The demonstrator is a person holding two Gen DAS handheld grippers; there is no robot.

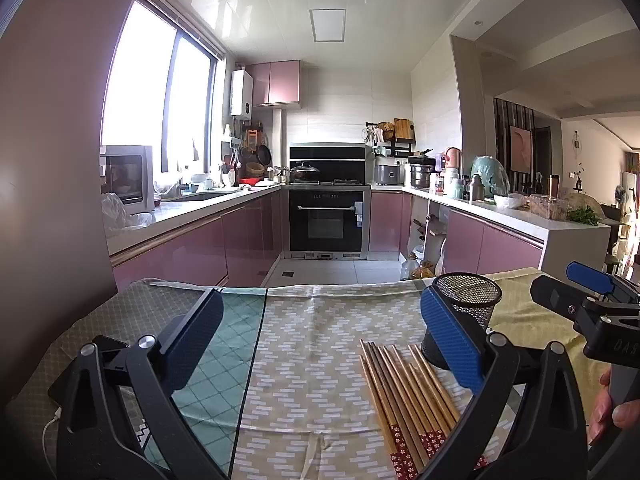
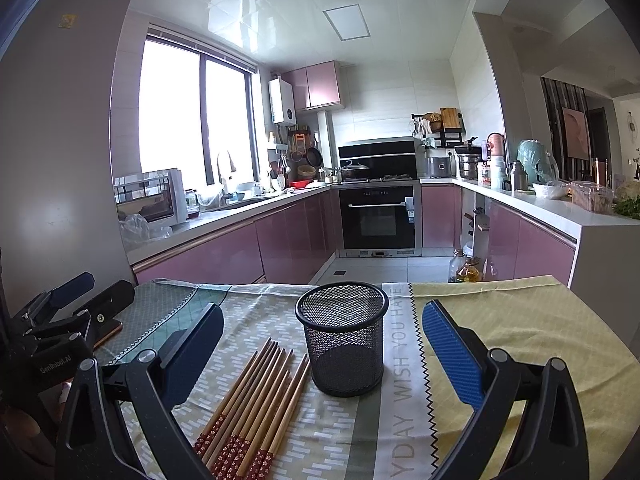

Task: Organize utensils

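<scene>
The left gripper (image 1: 320, 344) hangs low over the cloth-covered worktop (image 1: 312, 320) with its two blue-padded fingers spread wide apart and nothing between them; in the right wrist view it shows at the far left edge (image 2: 86, 294), well apart from the chopsticks. To its right, a bundle of wooden chopsticks (image 2: 256, 396) lies flat on the patterned tablecloth (image 2: 520, 320), side by side, their red flower-patterned ends toward the cameras and their plain tips pointing away toward the kitchen. Just beside the chopsticks, on their right, a black wire-mesh holder cup (image 2: 342, 340) stands upright on the cloth, apart from the sticks and with nothing visible inside it. The right gripper (image 2: 322, 344) is also spread wide, its fingers straddling both the chopsticks and the mesh cup in its own view without touching either. In the left wrist view the right gripper (image 1: 568, 286) appears at the right edge, beyond the mesh cup (image 1: 466, 300), with part of a hand (image 1: 608, 404) wrapped on its handle.
</scene>
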